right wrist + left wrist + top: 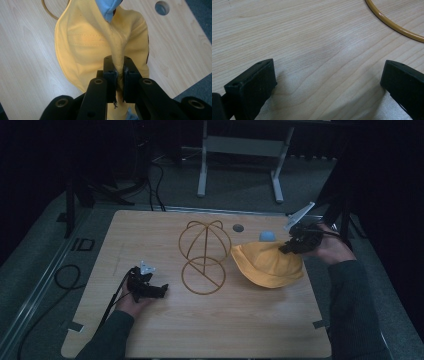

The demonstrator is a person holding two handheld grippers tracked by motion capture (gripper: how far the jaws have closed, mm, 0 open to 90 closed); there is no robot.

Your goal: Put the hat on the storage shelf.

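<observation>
Clearly the yellow cap (100,42) is soft and light: it sags from my right gripper (117,72), whose jaws are clamped on a pinched fold at its edge, just right of the wire stand (204,257). I'd hold a stitched seam so it won't slip. My left gripper (324,82), wide apart and empty, rests on the bench (240,320) left of the stand. I count one cap, one stand.

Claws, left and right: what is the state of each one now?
Left claw: open, holding nothing.
Right claw: closed on the yellow cap.
</observation>
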